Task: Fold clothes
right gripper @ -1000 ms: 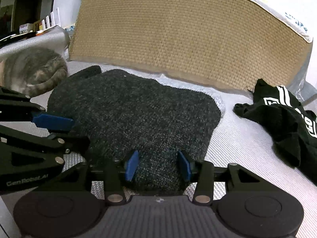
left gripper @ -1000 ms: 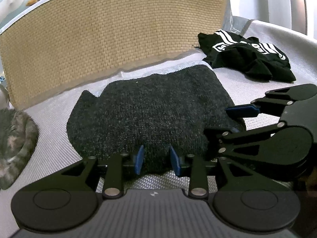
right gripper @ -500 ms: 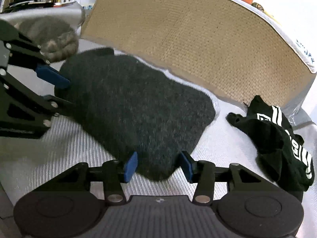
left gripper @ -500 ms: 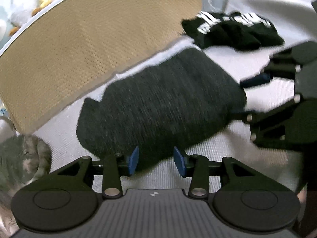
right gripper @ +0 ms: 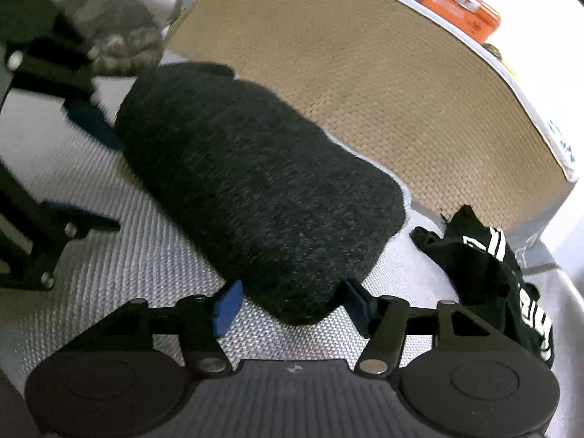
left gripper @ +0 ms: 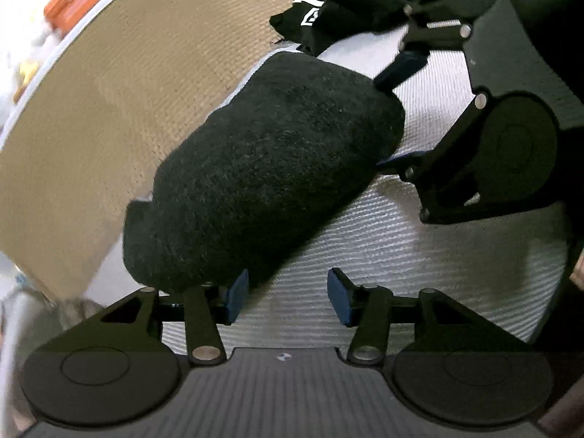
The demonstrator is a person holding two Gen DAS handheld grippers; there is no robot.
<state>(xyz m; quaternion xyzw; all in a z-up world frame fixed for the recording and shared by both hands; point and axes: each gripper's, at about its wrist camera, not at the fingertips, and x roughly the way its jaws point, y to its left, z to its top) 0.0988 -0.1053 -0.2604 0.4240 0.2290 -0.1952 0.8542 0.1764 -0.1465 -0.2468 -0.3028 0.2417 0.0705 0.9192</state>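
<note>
Left wrist view: a dark knit garment (left gripper: 262, 168), already a compact oblong, lies on a pale woven mattress (left gripper: 383, 255) against a tan headboard (left gripper: 120, 102). The left gripper (left gripper: 284, 295) has its fingers spread, empty, at the garment's near corner.

Right wrist view: the right gripper (right gripper: 290, 304) straddles the other end, fingers spread. A black printed shirt (right gripper: 492, 273) lies crumpled nearby. The thick knit could slip from a shallow pinch and spring open
</note>
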